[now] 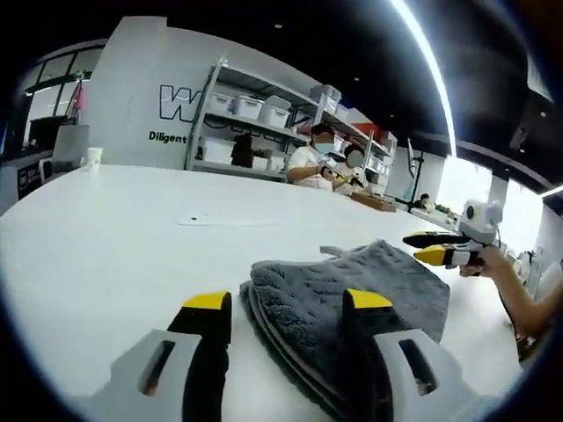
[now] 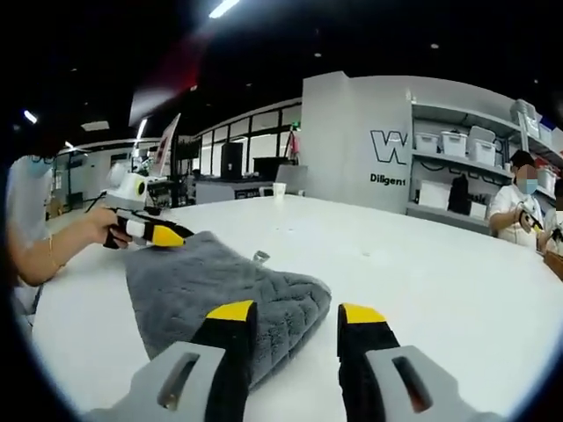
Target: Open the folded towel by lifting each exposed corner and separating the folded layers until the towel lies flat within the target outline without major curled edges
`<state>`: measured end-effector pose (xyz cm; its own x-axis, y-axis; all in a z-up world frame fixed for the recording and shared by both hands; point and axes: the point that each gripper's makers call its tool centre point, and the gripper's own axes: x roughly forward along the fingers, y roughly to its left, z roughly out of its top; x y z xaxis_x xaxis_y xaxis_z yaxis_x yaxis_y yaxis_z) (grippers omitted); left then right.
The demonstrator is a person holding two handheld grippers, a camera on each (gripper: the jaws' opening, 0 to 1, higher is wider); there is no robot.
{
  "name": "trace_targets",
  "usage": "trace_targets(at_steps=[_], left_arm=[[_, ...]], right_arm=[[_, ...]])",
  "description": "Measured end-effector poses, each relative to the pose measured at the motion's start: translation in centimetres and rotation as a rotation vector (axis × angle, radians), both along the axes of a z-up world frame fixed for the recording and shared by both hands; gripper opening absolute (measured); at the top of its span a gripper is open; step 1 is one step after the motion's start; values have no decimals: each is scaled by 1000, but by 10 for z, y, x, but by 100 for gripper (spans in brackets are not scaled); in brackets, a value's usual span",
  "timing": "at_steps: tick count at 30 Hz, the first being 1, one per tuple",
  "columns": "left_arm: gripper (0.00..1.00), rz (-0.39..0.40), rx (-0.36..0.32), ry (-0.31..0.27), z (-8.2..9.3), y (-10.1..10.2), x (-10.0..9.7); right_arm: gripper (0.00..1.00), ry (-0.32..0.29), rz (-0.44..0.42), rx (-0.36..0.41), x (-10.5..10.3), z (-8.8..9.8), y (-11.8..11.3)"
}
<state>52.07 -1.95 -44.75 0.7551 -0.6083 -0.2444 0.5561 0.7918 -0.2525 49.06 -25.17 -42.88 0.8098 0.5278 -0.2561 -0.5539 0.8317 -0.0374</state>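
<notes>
On white table (image 1: 106, 237), folded grey towel (image 1: 352, 299), far edge hidden, both grippers' fingers apart.

white table (image 1: 106, 237), shelving w/ bins (image 1: 255, 114), ceiling strip light (image 1: 431, 61)

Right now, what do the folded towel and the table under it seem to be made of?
The folded towel looks like thick grey plush, likely microfibre or terry: a fuzzy pile, quilted ridges and soft stacked layers at its edge. The table looks like smooth white laminate or painted board, with a faint sheen; which one is unclear.
</notes>
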Motion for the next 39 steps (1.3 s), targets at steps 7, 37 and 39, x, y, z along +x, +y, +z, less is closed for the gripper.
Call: trace_targets(at_steps=[7, 37, 39], left_arm=[[37, 1, -29, 28, -9, -2, 6], [4, -25, -38, -73, 17, -8, -4], [4, -26, -39, -76, 21, -8, -8]], right_arm=[[29, 35, -7, 1, 16, -12, 5], [0, 29, 55, 78, 4, 9, 24], [0, 18, 59, 82, 0, 14, 25]])
